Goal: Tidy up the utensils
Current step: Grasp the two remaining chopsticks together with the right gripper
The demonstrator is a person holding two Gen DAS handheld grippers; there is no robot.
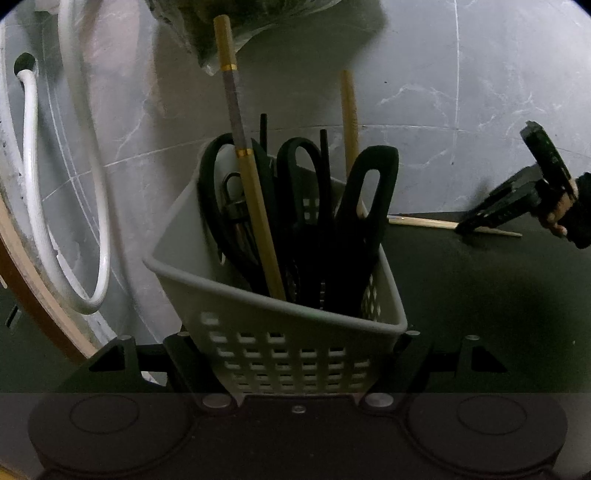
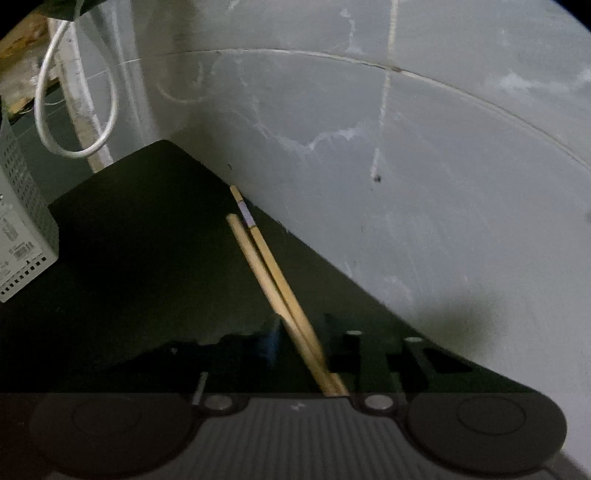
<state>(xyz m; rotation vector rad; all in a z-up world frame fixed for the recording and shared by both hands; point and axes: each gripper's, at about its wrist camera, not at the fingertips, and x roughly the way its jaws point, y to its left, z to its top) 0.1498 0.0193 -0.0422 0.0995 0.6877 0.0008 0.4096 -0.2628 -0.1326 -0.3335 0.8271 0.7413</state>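
A white perforated basket [image 1: 258,295] stands upright between the fingers of my left gripper [image 1: 295,350], which is shut on its two sides. In the basket are black-handled scissors [image 1: 295,166], a gold-banded chopstick [image 1: 255,206], a plain chopstick [image 1: 349,110] and several black utensils. Two wooden chopsticks [image 2: 258,258] lie side by side on the dark counter [image 2: 147,240], next to the wall. My right gripper [image 2: 303,343] is low over their near ends with both sticks between its jaws. A narrow dark gap still shows beside the right finger. The left wrist view shows this gripper [image 1: 469,225] at the far right, held by a hand [image 1: 554,219].
A grey marbled wall [image 2: 406,166] rises directly behind the counter. A white cable loop [image 1: 92,258] hangs at the left by a wooden edge [image 1: 29,288]. A grey perforated box [image 2: 22,229] stands at the counter's left. A dark bag [image 1: 240,22] hangs above the basket.
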